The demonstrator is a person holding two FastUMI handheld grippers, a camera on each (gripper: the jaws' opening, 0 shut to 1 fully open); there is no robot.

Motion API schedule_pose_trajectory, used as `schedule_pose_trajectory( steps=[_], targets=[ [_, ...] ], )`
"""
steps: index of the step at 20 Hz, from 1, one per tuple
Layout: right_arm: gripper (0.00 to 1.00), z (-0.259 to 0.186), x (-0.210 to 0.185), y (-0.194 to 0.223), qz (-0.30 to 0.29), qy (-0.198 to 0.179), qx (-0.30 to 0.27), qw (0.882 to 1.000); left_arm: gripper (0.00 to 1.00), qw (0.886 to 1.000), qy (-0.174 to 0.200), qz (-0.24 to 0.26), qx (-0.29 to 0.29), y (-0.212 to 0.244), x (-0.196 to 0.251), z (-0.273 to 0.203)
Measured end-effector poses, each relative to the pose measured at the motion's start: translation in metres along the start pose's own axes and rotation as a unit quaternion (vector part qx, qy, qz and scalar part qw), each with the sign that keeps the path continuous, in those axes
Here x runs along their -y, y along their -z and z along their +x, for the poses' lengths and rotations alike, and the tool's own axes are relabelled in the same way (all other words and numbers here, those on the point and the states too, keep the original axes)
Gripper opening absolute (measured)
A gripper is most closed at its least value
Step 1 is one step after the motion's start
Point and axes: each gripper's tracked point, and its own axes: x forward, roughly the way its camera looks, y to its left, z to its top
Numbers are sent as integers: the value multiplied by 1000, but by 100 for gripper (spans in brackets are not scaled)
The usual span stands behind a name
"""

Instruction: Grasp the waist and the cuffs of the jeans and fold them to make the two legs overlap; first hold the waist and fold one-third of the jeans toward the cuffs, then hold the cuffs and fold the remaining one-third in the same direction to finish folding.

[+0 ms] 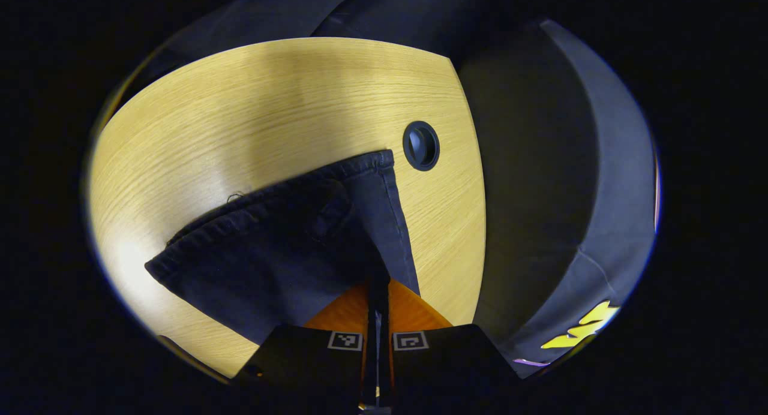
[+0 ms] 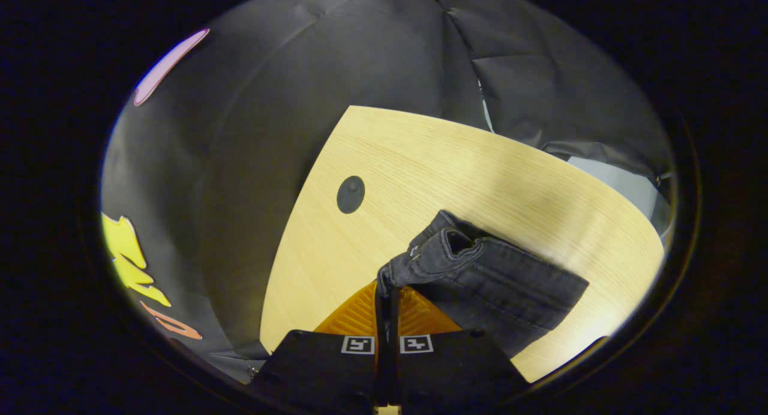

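Dark denim jeans (image 1: 270, 247) lie on the pale wooden table (image 1: 270, 103). In the left gripper view a hemmed edge with two layers spreads up and to the left, and my left gripper (image 1: 378, 283) is shut on the fabric near its right corner. In the right gripper view a thick stitched band of the jeans (image 2: 486, 277) bunches up on the table (image 2: 450, 157). My right gripper (image 2: 388, 292) is shut on its left corner, which is lifted a little. Whether each pinched end is waist or cuff is unclear.
A round black cable hole (image 1: 420, 145) sits in the table just right of the hem; it appears again as a cable hole (image 2: 350, 194) left of the bunched band. The table's edge (image 1: 474, 193) runs close beside it, with black booth cloth beyond.
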Motion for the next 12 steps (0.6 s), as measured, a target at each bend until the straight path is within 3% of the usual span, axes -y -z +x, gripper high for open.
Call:
schedule_pose_trajectory(
  steps=[1, 7, 8, 9, 12],
  targets=[
    [1, 3, 1, 0, 1, 3, 1, 1000, 0, 1000, 2, -4, 3, -2, 0, 0],
    [5, 9, -2, 0, -19, 13, 17, 1000, 35, 1000, -6, 3, 10, -8, -6, -4],
    [16, 11, -4, 1, -27, 13, 20, 999, 55, 1000, -8, 9, 9, -8, -7, -5],
    [19, 7, -9, 1, -32, 8, 24, 999, 48, 1000, -7, 17, 11, -6, -2, -3],
    [70, 3, -13, 2, -53, 13, 36, 998, 94, 998, -22, 50, 15, 2, 5, -8]
  ],
)
